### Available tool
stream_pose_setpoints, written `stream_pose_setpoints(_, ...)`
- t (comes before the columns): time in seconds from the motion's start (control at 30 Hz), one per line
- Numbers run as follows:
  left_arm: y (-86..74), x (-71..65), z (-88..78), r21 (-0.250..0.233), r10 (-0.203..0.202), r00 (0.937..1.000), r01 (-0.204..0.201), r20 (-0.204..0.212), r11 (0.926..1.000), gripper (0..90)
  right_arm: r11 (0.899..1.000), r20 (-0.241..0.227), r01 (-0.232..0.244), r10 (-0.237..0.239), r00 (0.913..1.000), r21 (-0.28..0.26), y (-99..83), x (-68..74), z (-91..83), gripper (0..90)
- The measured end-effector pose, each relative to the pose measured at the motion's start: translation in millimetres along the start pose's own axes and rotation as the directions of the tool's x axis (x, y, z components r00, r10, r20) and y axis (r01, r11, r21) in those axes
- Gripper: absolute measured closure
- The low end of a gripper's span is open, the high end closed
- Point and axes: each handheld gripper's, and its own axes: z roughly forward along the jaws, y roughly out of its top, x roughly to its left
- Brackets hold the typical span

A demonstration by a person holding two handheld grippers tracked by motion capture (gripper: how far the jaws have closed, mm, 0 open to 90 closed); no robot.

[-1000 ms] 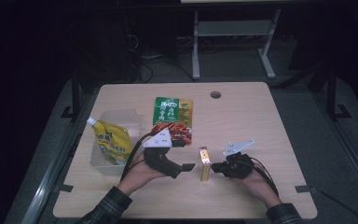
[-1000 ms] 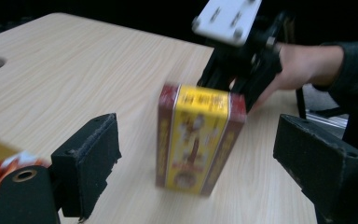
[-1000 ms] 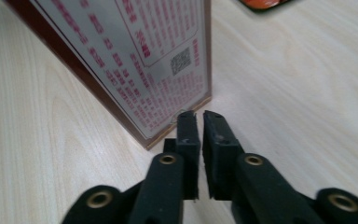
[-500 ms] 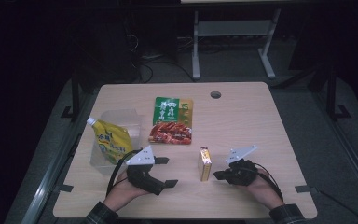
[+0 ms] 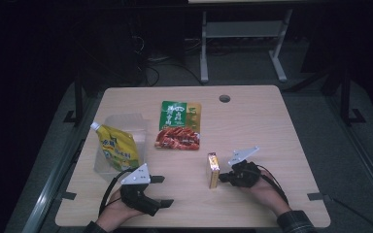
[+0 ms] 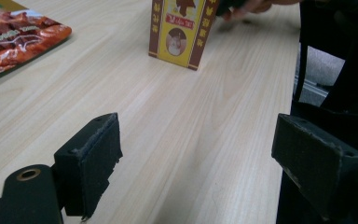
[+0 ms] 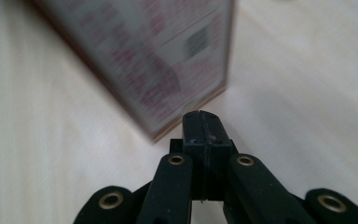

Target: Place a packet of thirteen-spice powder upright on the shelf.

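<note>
Box: the small yellow box (image 5: 213,170) stands upright near the middle of the table (image 5: 272,126), its broad faces exposed for a grasp from the side.
Right gripper (image 5: 225,178): jaws pressed together, holding nothing; the tips sit just beside the box's lower edge, possibly touching, though that close view is blurred.
Left gripper (image 5: 161,190): jaws wide apart and empty, aimed level at the box, which stands well apart beyond them.
Snack packet (image 5: 178,125): lies flat behind the box.

Dark rm, wood table (image 5: 272,126), metal stand (image 5: 240,34) behind.

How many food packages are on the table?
3: a yellow pouch in a clear tub at the left, a flat green-and-red packet in the middle, and a small upright box near the right gripper.
</note>
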Motion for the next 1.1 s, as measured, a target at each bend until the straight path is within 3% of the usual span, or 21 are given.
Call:
stream_pose_setpoints(0.1,0.0,-0.3,2.3,0.004,-0.002,1.0000,0.002,0.006,1.0000,15.3,0.999,-0.004,0.000,0.000,1.0000,-0.033,6.8,-6.1,5.7,90.0)
stream_pose_setpoints(0.3,-1.8,2.2,3.8,0.012,0.003,0.9999,-0.003,0.014,0.9999,15.3,1.000,-0.005,0.009,-0.009,0.9999,-0.030,20.6,-12.4,18.7,90.0)
stream_pose_setpoints(0.63,-2.0,2.0,6.7,0.027,0.006,0.9998,-0.007,0.020,0.9996,15.4,0.999,-0.065,0.011,-0.014,0.9978,-0.038,25.3,-15.7,33.7,90.0)
stream_pose_setpoints(0.77,-1.9,1.8,8.2,0.034,0.011,0.9997,-0.011,0.024,0.9994,15.4,0.999,-0.069,0.019,-0.022,0.9974,-0.040,33.7,-17.6,36.8,90.0)
stream_pose_setpoints(0.93,-3.4,3.2,8.6,0.040,0.010,0.9994,-0.012,0.033,0.9991,15.7,0.998,-0.043,0.023,-0.026,0.9987,-0.056,36.3,-20.7,35.5,90.0)
stream_pose_setpoints(1.0,-3.3,4.5,8.0,0.041,0.003,0.9993,-0.005,0.036,0.9992,16.1,0.998,-0.018,-0.009,0.008,0.9998,-0.069,34.1,-23.4,28.1,89.9)
stream_pose_setpoints(1.1,-3.0,5.3,6.6,0.034,-0.004,0.9991,0.002,0.043,0.9994,16.1,0.996,0.050,-0.048,0.052,0.9974,-0.079,29.4,-21.8,11.6,81.5)
